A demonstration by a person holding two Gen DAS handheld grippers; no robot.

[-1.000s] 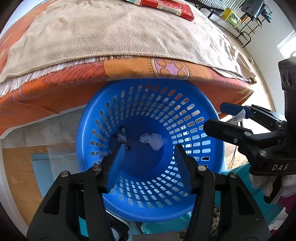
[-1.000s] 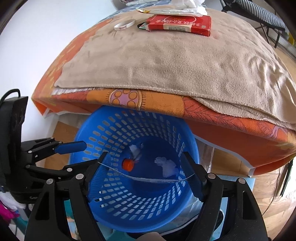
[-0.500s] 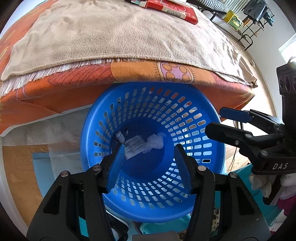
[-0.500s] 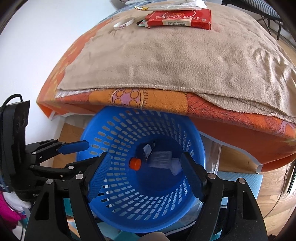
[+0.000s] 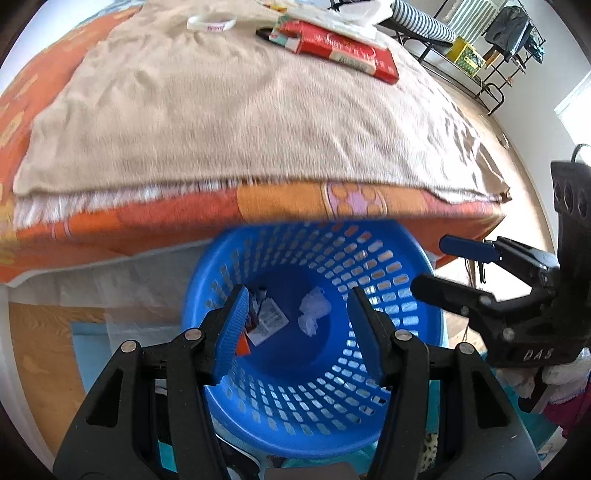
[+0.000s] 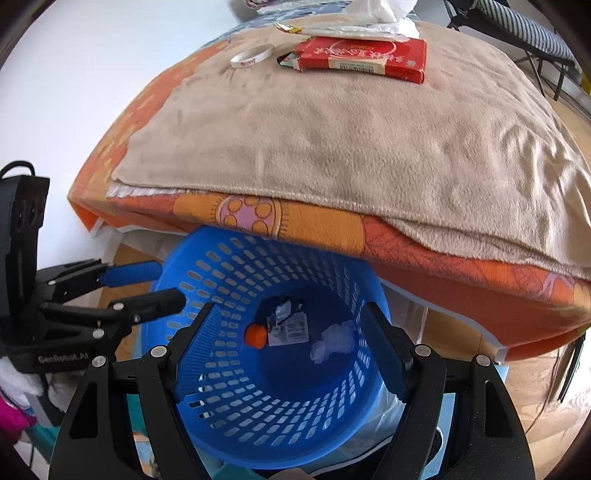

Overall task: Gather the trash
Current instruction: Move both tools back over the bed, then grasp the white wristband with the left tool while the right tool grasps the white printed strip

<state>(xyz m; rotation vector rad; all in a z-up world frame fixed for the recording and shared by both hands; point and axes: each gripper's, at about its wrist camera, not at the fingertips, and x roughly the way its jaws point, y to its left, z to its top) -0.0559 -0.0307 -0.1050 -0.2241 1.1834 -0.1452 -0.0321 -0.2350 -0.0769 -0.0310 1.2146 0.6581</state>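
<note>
With both my tools (image 5: 295, 325) (image 6: 286, 345) open and empty over the blue basket (image 6: 207, 266), the next trash, the red box (image 6: 364, 59), lies crosswise at the frame's top, on the bed (image 6: 332, 140).

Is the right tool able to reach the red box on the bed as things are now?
Probably yes. The right tool is open and empty above the blue basket, and the red box lies uncovered on the beige blanket.

Baskets: one blue basket (image 6: 280, 435), at 6 o'clock. Inside it: one crumpled tissue (image 6: 334, 341), one orange cap (image 6: 255, 335), one printed wrapper (image 6: 290, 326). Blankets: one beige blanket (image 6: 351, 129). On it, toward 12 o'clock: one red box (image 6: 364, 59), one white wristband (image 6: 253, 56), one white plastic bag (image 6: 373, 14). Grippers: two.
</note>
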